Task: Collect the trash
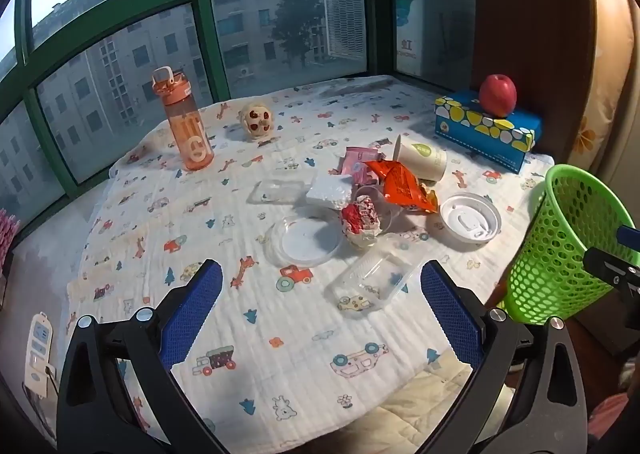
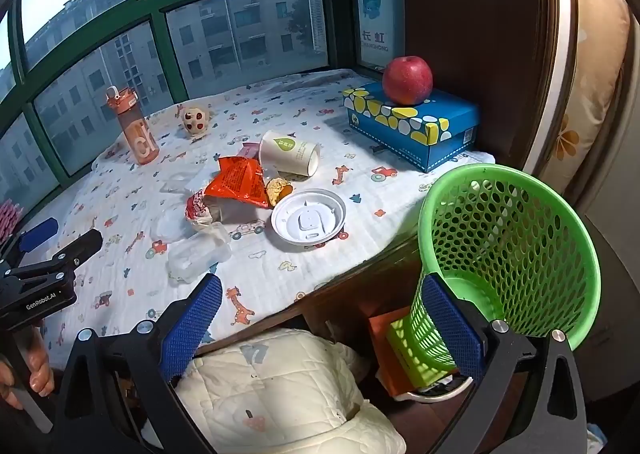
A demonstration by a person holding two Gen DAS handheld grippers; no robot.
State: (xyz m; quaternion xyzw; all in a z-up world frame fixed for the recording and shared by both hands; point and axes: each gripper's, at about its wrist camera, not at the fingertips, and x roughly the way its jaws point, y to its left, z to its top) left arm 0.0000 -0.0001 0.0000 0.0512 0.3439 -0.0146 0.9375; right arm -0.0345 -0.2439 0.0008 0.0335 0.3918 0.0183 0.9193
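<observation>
Trash lies mid-table on the printed cloth [image 1: 280, 342]: a tipped white paper cup [image 1: 422, 160], an orange snack wrapper [image 1: 404, 184], a crumpled red-and-white wrapper [image 1: 360, 219], a white foam block [image 1: 330, 190], a white round lid [image 1: 470, 217], a clear lid [image 1: 306, 240] and a clear plastic tray [image 1: 370, 286]. The green mesh basket [image 2: 508, 254] stands off the table's right edge. My left gripper [image 1: 320, 290] hangs open over the near cloth, short of the clear tray. My right gripper [image 2: 320, 302] is open over the table's edge, its right finger in front of the basket.
An orange water bottle [image 1: 186, 122] and a small spotted toy [image 1: 258, 120] stand at the back left. A red apple [image 2: 407, 80] sits on a blue tissue box [image 2: 412, 126] at the back right. A quilted cushion [image 2: 280, 386] lies below the table's edge. Green-framed windows close the far side.
</observation>
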